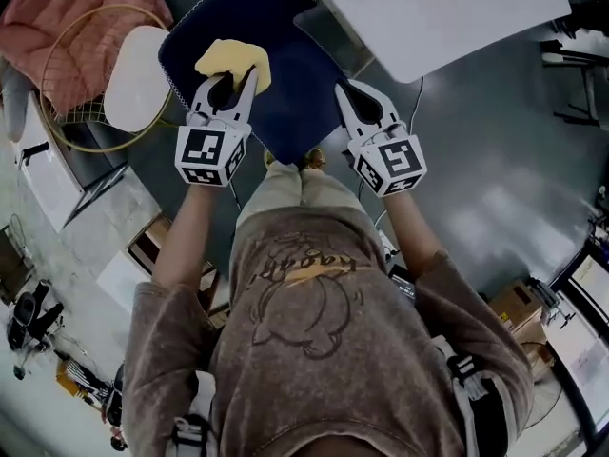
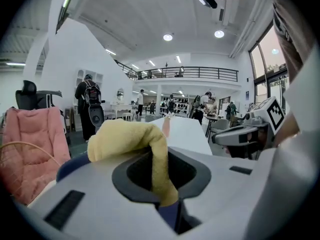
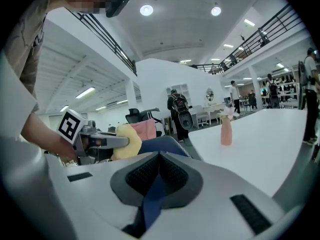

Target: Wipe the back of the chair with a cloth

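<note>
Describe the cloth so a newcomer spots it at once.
Start at the dark blue chair back beside the white table. On it, the left gripper is shut on the cloth. It is the only yellow thing there; the fabric nearby is pink.

A soft yellow cloth (image 1: 233,57) is shown against a navy blue padded chair back (image 1: 285,93) edged with pale dotted stitching. Cubes patterned in black-and-white squares are carried by the pale grey left gripper (image 1: 231,82) and pale grey right gripper (image 1: 344,95). A white table top (image 1: 447,8) is seen far right, a pink quilted seat (image 1: 57,22) far left, and a dark grey floor (image 1: 495,179) beneath.
</note>
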`<action>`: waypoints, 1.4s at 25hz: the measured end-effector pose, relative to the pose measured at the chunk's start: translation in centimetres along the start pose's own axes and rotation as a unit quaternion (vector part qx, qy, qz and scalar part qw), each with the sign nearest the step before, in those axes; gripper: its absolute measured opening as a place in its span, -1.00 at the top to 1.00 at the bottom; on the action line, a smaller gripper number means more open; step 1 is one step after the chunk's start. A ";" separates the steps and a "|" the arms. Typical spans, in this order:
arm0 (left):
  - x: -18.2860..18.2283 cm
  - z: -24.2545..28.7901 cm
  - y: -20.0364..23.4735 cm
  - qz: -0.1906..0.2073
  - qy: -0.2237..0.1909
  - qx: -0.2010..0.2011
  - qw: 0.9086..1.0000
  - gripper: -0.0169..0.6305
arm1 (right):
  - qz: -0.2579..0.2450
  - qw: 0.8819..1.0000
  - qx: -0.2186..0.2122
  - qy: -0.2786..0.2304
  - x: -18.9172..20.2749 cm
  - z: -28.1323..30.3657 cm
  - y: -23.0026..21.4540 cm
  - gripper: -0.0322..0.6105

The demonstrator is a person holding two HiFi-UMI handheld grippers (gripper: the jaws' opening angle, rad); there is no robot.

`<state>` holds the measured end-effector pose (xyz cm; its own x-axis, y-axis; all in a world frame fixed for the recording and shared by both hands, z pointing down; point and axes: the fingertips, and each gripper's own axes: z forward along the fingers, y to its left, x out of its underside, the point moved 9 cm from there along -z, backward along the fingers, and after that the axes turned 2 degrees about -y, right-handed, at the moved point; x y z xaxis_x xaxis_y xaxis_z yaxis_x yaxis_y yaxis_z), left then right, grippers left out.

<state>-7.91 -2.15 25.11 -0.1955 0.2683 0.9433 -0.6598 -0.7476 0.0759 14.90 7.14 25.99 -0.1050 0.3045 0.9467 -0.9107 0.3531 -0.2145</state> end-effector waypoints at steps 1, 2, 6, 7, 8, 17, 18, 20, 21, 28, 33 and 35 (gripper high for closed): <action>-0.7 -0.6 -0.4 0.000 -0.004 0.000 1.000 0.78 | -0.003 1.000 0.000 -0.004 -0.8 -0.5 0.0 0.81; -1.3 -1.2 -0.9 -0.002 -0.010 0.001 1.000 0.78 | -0.007 1.000 0.000 -0.007 -1.6 -1.1 0.0 0.81; -4.0 -3.5 -2.0 -0.013 -0.035 0.012 0.999 0.78 | -0.022 1.000 0.001 -0.016 -3.8 -2.9 0.7 0.81; -4.6 -4.1 -2.3 -0.013 -0.038 0.015 0.999 0.78 | -0.025 1.000 0.001 -0.018 -4.3 -3.3 0.9 0.81; -5.1 -4.6 -2.6 -0.014 -0.040 0.017 0.999 0.78 | -0.027 0.999 0.000 -0.020 -4.8 -3.7 1.1 0.81; -7.4 -8.4 -4.6 -0.019 -0.065 0.045 0.997 0.78 | -0.041 0.998 -0.014 -0.034 -6.9 -5.4 3.3 0.81; -7.5 -8.8 -4.6 -0.016 -0.072 0.046 0.996 0.78 | -0.046 0.998 -0.019 -0.036 -7.0 -5.4 3.7 0.81; -7.3 -9.6 -4.4 -0.015 -0.094 0.049 0.994 0.78 | -0.059 0.997 -0.034 -0.042 -7.2 -5.4 4.6 0.81; -7.2 -9.9 -4.3 -0.017 -0.108 0.050 0.993 0.78 | -0.065 0.996 -0.041 -0.047 -7.2 -5.5 5.0 0.81; -6.7 -11.0 -5.3 -0.003 -0.149 0.048 0.988 0.78 | -0.081 0.990 -0.045 -0.105 -8.3 -7.6 4.9 0.81; -4.8 -11.5 -5.5 -0.023 -0.143 0.032 0.989 0.78 | -0.058 0.992 -0.019 -0.110 -7.2 -8.6 4.0 0.81; -4.1 -11.6 -5.3 -0.029 -0.142 0.026 0.989 0.78 | -0.047 0.993 -0.009 -0.112 -6.8 -8.7 3.8 0.81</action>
<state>-12.05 7.78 17.08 0.0580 0.1350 0.9891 -0.6242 -0.7683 0.1415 15.58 14.11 16.66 -0.1083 0.0650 0.9920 -0.9137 0.3866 -0.1250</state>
